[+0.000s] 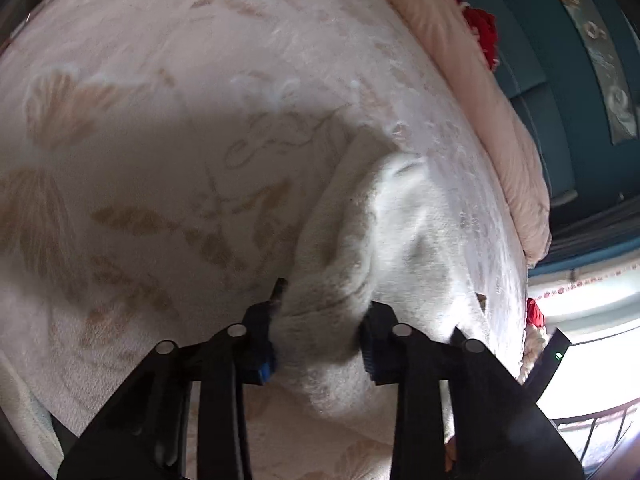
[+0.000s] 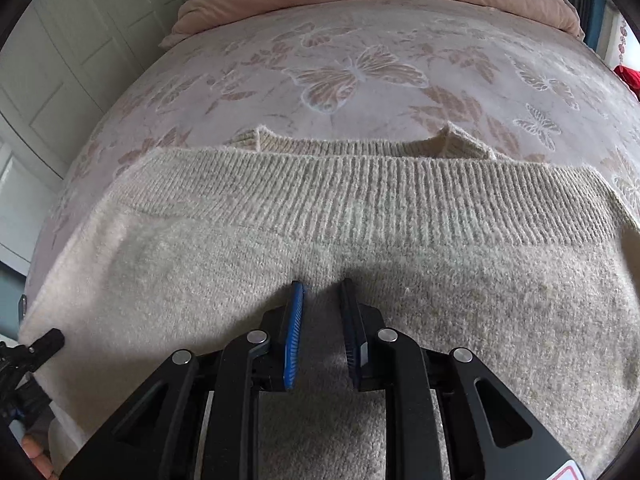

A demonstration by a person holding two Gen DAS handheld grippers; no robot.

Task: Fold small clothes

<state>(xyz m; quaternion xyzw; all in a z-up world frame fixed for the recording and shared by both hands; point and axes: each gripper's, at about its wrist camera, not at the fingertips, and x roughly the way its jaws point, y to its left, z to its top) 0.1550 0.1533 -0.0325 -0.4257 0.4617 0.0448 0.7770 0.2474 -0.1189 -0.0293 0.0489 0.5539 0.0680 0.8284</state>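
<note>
Butterfly bedspread (image 2: pixel 360 72), cream sweater (image 2: pixel 360 240), white wardrobe (image 2: pixel 72 40)

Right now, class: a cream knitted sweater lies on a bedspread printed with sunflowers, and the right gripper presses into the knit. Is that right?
Not quite. The bedspread is printed with butterflies, not sunflowers; the right wrist view shows them clearly. The rest holds: the cream knitted sweater lies on it, with the right gripper pressing into the knit.

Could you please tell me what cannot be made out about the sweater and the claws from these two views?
- Left wrist view: the sweater is blurred; whether the left claw pinches it is unclear.
- Right wrist view: the right claw covers its own contact with the knit.
- Right wrist view: the sweater's lower part is cut off by the frame.
</note>
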